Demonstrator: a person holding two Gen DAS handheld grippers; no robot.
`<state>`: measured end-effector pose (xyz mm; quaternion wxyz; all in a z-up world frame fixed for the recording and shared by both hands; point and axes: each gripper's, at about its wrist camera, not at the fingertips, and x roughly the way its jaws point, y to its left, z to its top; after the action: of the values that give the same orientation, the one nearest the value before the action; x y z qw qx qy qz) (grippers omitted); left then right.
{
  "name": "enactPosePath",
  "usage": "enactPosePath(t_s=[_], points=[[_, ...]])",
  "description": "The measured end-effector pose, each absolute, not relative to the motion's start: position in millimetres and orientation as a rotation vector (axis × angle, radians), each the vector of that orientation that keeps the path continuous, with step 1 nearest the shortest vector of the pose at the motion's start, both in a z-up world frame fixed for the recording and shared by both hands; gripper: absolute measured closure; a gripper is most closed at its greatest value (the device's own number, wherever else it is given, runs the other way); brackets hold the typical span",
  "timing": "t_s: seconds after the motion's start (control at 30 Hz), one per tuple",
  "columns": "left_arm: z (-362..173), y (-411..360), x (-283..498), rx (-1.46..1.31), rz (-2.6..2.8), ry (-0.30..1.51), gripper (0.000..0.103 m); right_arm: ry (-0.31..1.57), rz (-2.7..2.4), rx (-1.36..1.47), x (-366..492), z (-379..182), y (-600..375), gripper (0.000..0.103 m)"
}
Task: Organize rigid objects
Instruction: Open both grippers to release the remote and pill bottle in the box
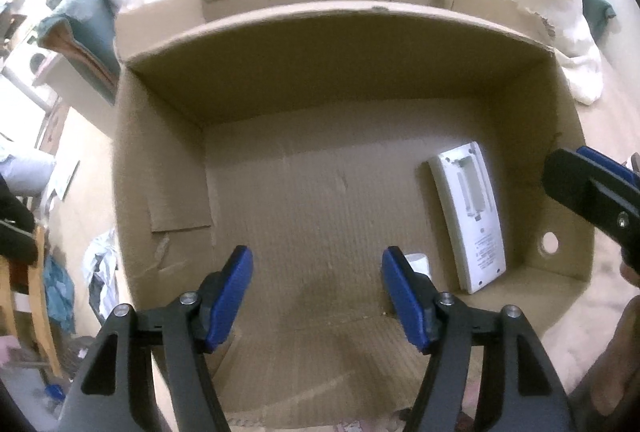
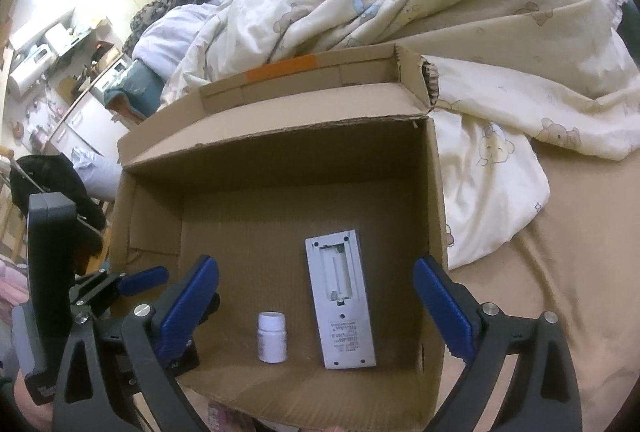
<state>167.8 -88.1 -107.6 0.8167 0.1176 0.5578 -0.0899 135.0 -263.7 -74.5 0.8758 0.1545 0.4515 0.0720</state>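
An open cardboard box (image 1: 320, 72) (image 2: 280, 160) stands on the bed. A white remote (image 1: 470, 220) (image 2: 342, 300) lies face down on the right of its floor, its battery bay uncovered. A small white bottle (image 2: 272, 336) stands upright left of the remote; in the left wrist view the bottle (image 1: 418, 262) peeks out behind a finger. My left gripper (image 1: 317, 260) hangs open over the bare box floor, touching nothing. My right gripper (image 2: 316, 272) is open wide above the remote and bottle, holding neither. One of the right gripper's fingers (image 1: 588, 184) shows at the box's right wall.
A cream quilt with bear prints (image 2: 460, 12) is heaped behind and to the right of the box. The tan sheet (image 2: 560, 272) lies bare on the right. The box's back flap (image 2: 300, 80) carries orange tape. Shelves and room clutter (image 2: 48, 64) are far left.
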Motion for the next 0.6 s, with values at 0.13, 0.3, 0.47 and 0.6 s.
enactPosePath(t_s=[0.13, 0.3, 0.47, 0.6], points=[[-98, -88, 162, 0.256, -0.181, 1.159, 0.039, 0.888, 0.162, 0.311, 130, -63, -263, 0.000], [-79, -84, 154, 0.271, -0.158, 1.148, 0.039, 0.848, 0.165, 0.304, 120, -53, -266, 0.000], [-57, -72, 141, 0.235, -0.151, 1.134, 0.039, 0.836, 0.158, 0.318, 106, -47, -270, 0.000], [-44, -63, 127, 0.205, -0.153, 1.130, 0.039, 0.823, 0.152, 0.318, 92, -39, -271, 0.000]])
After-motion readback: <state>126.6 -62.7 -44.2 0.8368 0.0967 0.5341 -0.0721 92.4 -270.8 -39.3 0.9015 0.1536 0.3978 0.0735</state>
